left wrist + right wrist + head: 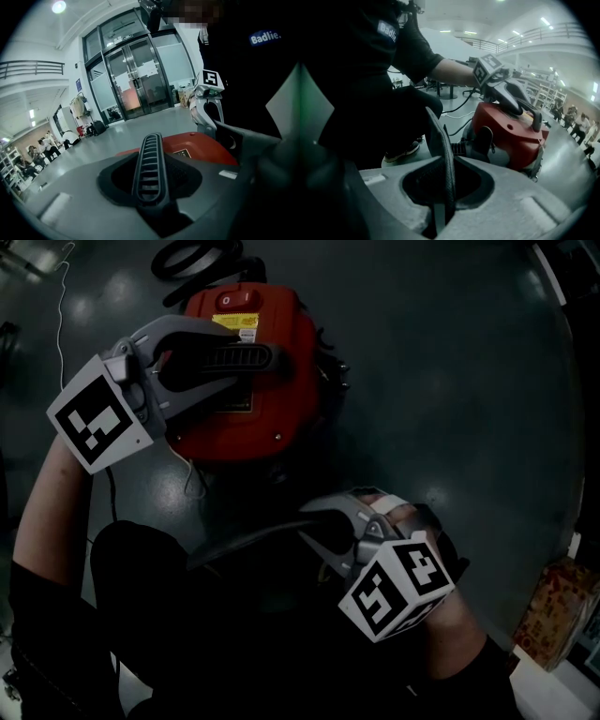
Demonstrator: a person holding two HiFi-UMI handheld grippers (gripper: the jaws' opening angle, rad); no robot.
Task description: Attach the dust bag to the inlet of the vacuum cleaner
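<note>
The red vacuum cleaner (281,343) stands on the dark floor in front of me. My left gripper (246,360) is shut on its black ribbed handle (149,159), which lies between the jaws in the left gripper view. Nearer me and lower right, my right gripper (314,521) is shut on a dark woven edge of the dust bag (444,164). That edge runs as a strip (244,545) to the left over my lap. The rest of the bag is lost against dark clothing. The right gripper view shows the vacuum's red body (511,136) just past the bag. I cannot make out the inlet.
A coiled black hose (192,259) lies behind the vacuum and a thin white cord (62,296) trails at far left. A cardboard box (562,606) sits at the right edge. Glass doors (136,84) and several seated people (42,147) are far off.
</note>
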